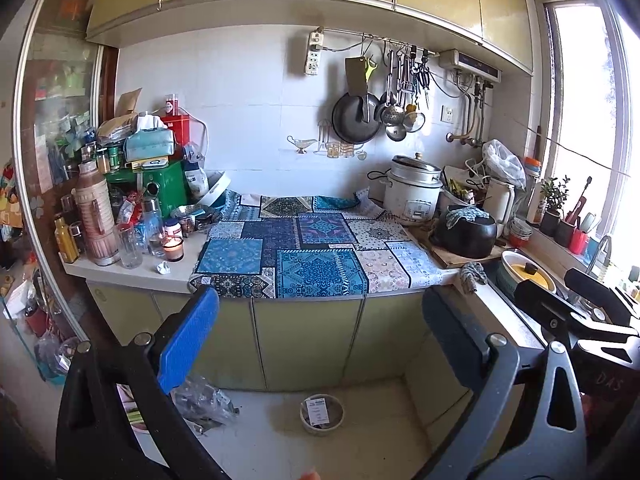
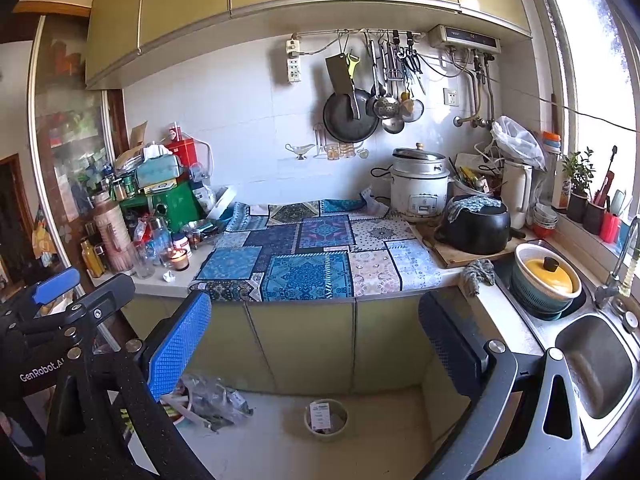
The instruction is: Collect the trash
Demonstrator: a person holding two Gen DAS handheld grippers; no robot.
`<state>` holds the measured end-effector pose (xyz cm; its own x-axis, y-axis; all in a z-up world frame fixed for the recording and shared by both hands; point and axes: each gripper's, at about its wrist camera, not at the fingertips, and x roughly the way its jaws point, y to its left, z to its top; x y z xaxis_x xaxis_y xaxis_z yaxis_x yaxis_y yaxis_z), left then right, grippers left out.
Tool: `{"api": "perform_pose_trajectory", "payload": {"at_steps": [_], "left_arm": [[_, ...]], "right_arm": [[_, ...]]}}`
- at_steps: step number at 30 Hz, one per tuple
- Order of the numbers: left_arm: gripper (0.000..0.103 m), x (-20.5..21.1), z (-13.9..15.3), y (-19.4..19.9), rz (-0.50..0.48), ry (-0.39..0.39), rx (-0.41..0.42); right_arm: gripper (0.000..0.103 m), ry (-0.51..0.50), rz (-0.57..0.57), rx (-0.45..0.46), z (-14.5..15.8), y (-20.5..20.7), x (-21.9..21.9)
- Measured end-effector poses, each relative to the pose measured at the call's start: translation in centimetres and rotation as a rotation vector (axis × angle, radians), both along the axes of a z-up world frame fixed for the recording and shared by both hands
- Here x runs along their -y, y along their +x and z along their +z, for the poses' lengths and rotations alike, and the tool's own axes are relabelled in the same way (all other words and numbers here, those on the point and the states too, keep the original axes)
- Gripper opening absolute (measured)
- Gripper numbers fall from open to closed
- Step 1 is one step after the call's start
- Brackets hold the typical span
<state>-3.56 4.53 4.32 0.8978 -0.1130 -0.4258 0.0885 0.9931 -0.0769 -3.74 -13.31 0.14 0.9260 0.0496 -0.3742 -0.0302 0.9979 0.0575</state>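
Two handheld grippers are held side by side in front of a kitchen desk, both well back from it and above the floor. The left gripper (image 1: 316, 340) has its blue-padded fingers (image 1: 188, 340) spread wide apart, released, with nothing between them and touching nothing. The right gripper (image 2: 316, 340) is the same: its fingers (image 2: 178, 344) stand wide open and empty.

On the desk (image 1: 132, 270), a small crumpled white scrap of trash (image 1: 163, 268) lies on the bare white surface near the front edge, just in front of a lit candle in a glass (image 1: 173, 246) and just left of a blue patchwork cloth (image 1: 308, 252).

On the floor below, a small round bin (image 1: 322, 414) holding paper sits in front of the cabinet doors, between the fingers in both views. A crumpled clear plastic bag (image 1: 204, 400) lies on the floor to its left.
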Motion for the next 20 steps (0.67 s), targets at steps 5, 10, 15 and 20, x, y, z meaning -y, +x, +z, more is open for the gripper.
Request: {"api": "perform_pose_trajectory", "payload": {"at_steps": [5,10,15,20], "left_arm": [[0.102,-0.1,0.1,0.2,-0.009,-0.006,-0.003],[0.102,-0.1,0.1,0.4,-0.010,-0.005,-0.006],[0.102,-0.4,0.0,0.8,-0.014,-0.004,-0.008],[0.102,-0.6,-0.2,1.7,-0.024,0.007,-0.010]], "right_arm": [[0.103,0.001,0.003,-0.001,-0.1,0.1,-0.1],[0.103,0.002,0.009,0.000,0.1,0.4,0.0],[0.103,0.003,0.014,0.001,0.1,0.7,0.0],[0.103,0.006,0.014,-0.006,0.0,1.5,0.1]]}}
